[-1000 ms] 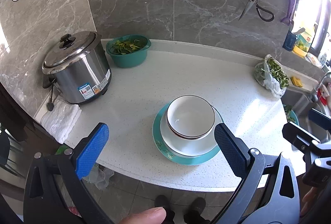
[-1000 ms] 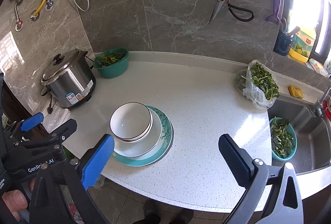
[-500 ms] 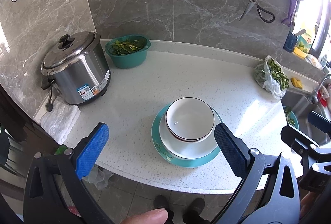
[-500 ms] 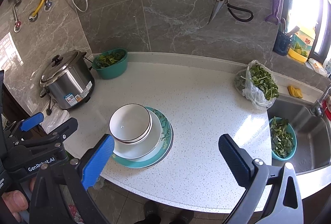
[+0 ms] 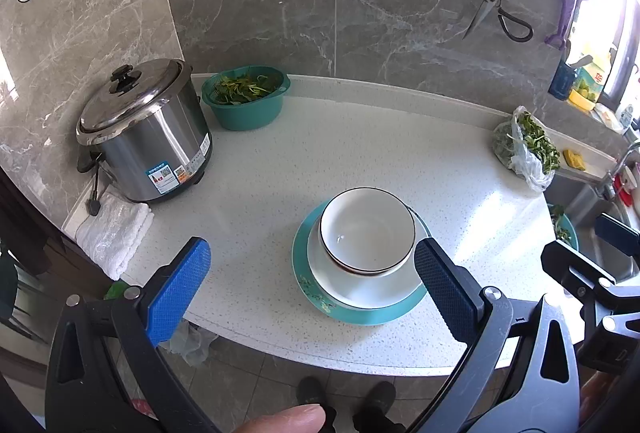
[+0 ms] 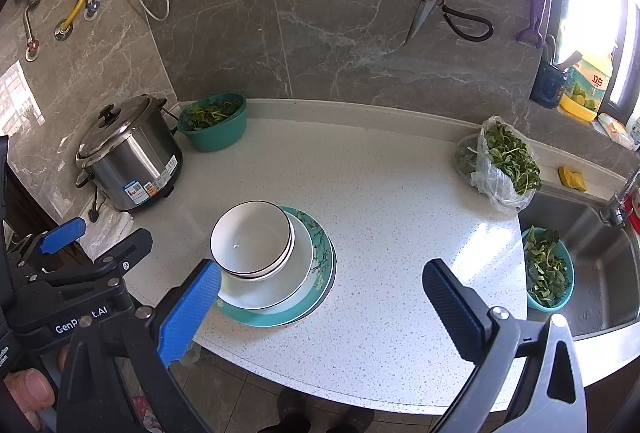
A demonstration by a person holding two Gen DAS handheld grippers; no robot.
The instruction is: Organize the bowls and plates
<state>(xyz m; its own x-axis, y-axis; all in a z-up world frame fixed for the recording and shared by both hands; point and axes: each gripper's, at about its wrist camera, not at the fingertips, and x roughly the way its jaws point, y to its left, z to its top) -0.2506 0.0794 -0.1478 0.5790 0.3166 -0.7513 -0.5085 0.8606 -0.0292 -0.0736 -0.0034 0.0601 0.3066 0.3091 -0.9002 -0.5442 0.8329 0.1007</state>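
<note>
A white bowl with a dark rim sits nested in a stack on a white plate, which lies on a teal plate near the counter's front edge. My left gripper is open and empty, held back above the front edge, its fingers either side of the stack in view. My right gripper is open and empty, to the right of the stack. The left gripper also shows at the left of the right wrist view.
A steel rice cooker and a folded white towel stand at the left. A teal basin of greens is behind. A bag of greens lies right, by the sink. Scissors hang on the wall.
Both grippers have drifted slightly back from the counter; the stack sits a little lower in both views. Both stay open and nothing has been touched.
</note>
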